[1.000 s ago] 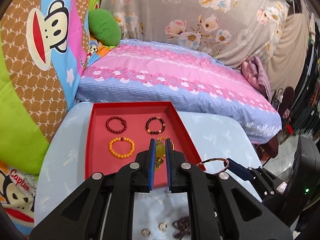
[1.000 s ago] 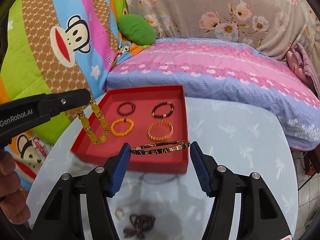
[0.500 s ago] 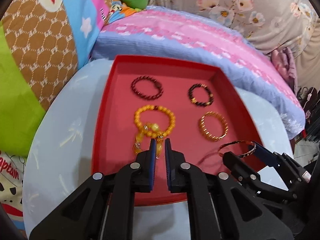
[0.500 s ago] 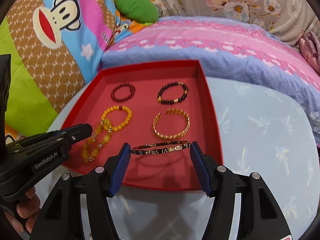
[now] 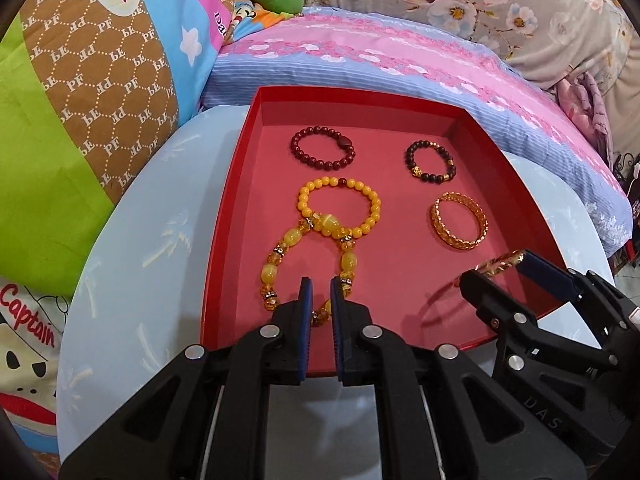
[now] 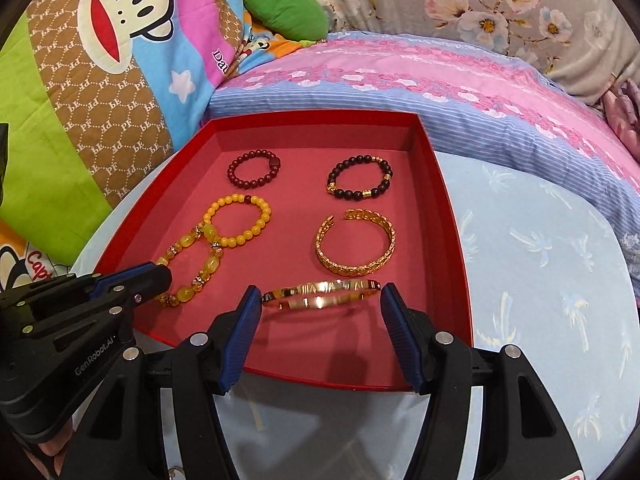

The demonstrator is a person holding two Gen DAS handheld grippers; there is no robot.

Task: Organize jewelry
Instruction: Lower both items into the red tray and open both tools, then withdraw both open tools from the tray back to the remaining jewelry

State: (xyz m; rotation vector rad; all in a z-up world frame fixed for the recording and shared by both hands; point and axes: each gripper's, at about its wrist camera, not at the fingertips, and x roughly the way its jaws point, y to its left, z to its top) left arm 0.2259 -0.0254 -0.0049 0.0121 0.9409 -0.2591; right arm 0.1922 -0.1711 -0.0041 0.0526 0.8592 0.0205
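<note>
Gripping the near end of a chunky amber bead bracelet [image 5: 280,256], the left gripper [image 5: 318,300] has its jaws drawn close, with only a narrow gap and a bead showing between them. The rest of that bracelet trails forward over the tray floor, and its far end overlaps a yellow bead bracelet [image 5: 340,210].

Right gripper [image 6: 320,308]: jaws set wide, a thin gold bangle [image 6: 322,294] spanning the gap between the blue pads [image 6: 240,332], one end against each pad. The bangle sits low over the front part of the tray; whether it touches the floor cannot be told.

Red tray [image 6: 444,216]: shallow and square, standing on a pale blue table [image 6: 540,264].

Contents, back row: dark red bead bracelet [image 6: 254,170] on the left, black bead bracelet with gold accents [image 6: 360,176] on the right.

Middle row: the yellow bead bracelet on the left, an open gold cuff [image 6: 356,246] on the right, just beyond the bangle. The four lie flat and apart from one another.

Surroundings: pink and blue striped bedding [image 5: 400,64] behind the tray, a cartoon monkey quilt [image 6: 100,60] to the left, and a green cushion [image 6: 286,10] farther back.
</note>
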